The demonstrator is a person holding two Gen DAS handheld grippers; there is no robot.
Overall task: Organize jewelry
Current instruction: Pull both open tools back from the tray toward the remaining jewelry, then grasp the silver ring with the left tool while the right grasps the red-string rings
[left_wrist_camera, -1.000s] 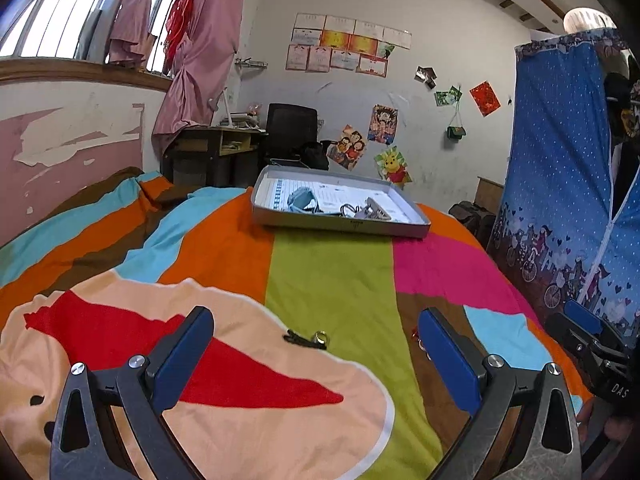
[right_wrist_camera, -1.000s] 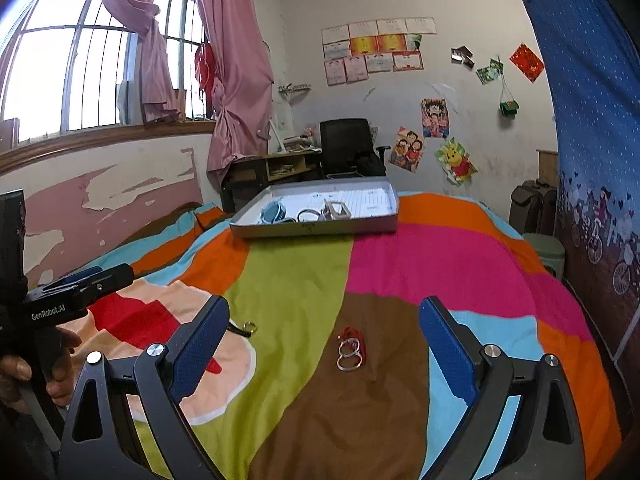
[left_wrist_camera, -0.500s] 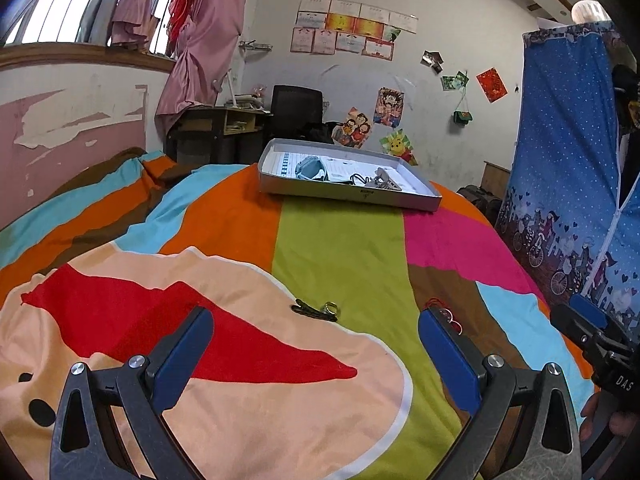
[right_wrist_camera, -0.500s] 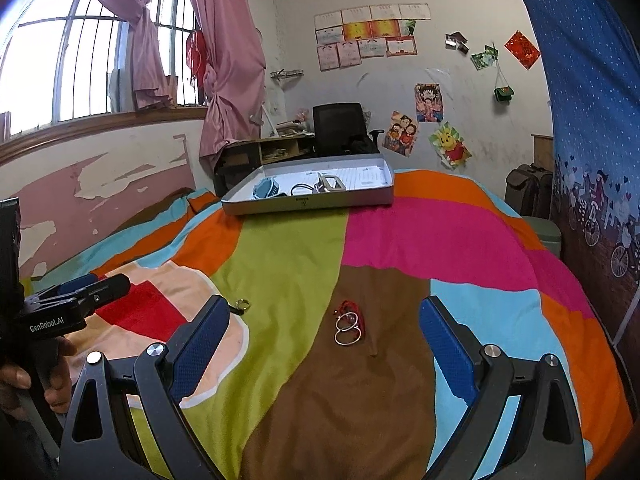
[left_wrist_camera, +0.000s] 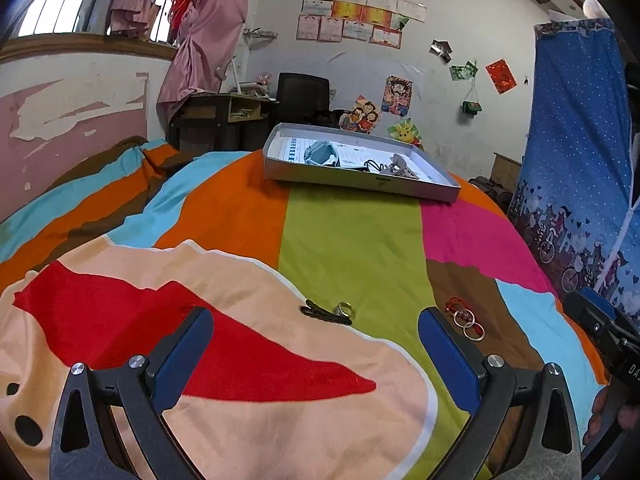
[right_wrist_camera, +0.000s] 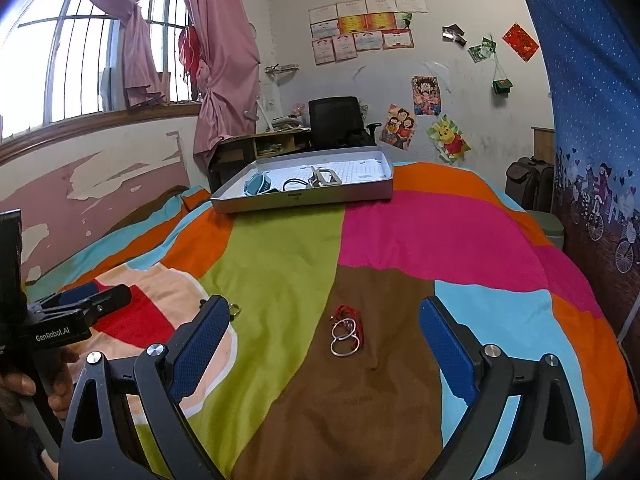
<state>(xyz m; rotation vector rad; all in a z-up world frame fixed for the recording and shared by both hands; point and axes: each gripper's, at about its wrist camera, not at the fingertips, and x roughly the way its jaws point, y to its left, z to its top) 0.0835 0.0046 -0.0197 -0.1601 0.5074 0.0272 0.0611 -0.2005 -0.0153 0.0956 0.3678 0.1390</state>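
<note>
A black hair clip (left_wrist_camera: 322,313) and a small ring (left_wrist_camera: 345,310) lie on the bedspread just ahead of my open, empty left gripper (left_wrist_camera: 316,344). Two silver rings on a red cord (right_wrist_camera: 346,331) lie on the brown stripe, between the fingers of my open, empty right gripper (right_wrist_camera: 324,336); they also show in the left wrist view (left_wrist_camera: 466,319). A grey tray (right_wrist_camera: 304,200) at the far end of the bed holds a teal item (right_wrist_camera: 256,185), a black loop and a metal clasp. The tray also shows in the left wrist view (left_wrist_camera: 360,180).
The striped bedspread (left_wrist_camera: 348,236) covers the whole bed. A desk (right_wrist_camera: 256,148) and black chair (right_wrist_camera: 336,120) stand behind the tray. A blue curtain (right_wrist_camera: 592,120) hangs along the right side. A peeling wall and window run along the left.
Both grippers have moved lower and closer to the bedspread. The clip, the ring and the corded rings now sit nearer the fingertips. Nothing was picked up.
</note>
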